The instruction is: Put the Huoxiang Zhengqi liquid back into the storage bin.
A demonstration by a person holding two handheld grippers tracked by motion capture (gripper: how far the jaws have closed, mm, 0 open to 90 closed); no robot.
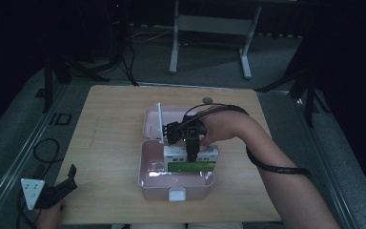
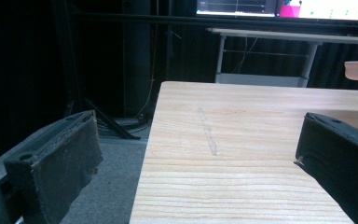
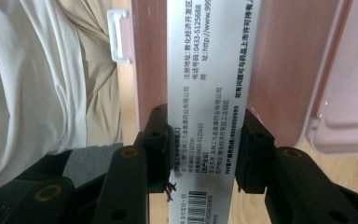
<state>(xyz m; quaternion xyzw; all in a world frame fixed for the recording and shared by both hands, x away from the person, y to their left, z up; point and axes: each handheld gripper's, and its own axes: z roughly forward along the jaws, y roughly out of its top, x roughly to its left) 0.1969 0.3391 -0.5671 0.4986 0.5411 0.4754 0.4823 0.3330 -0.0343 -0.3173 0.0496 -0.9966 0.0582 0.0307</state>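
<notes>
Gripping a silver medicine carton (image 3: 205,84), the right gripper (image 1: 190,143) had its fingers (image 3: 156,135) clamped on both sides, holding it over the open pink storage box (image 1: 145,179) on the bench (image 1: 105,138). Other cartons (image 1: 190,167) already sat inside; this one probably remained to place. Left gripper (image 1: 52,193) idled at the bench's near-left corner, fingers (image 2: 56,163) apart, empty.

High view looks down on the table (image 1: 109,143); the dim left claw view skims it, seemingly low.
</notes>
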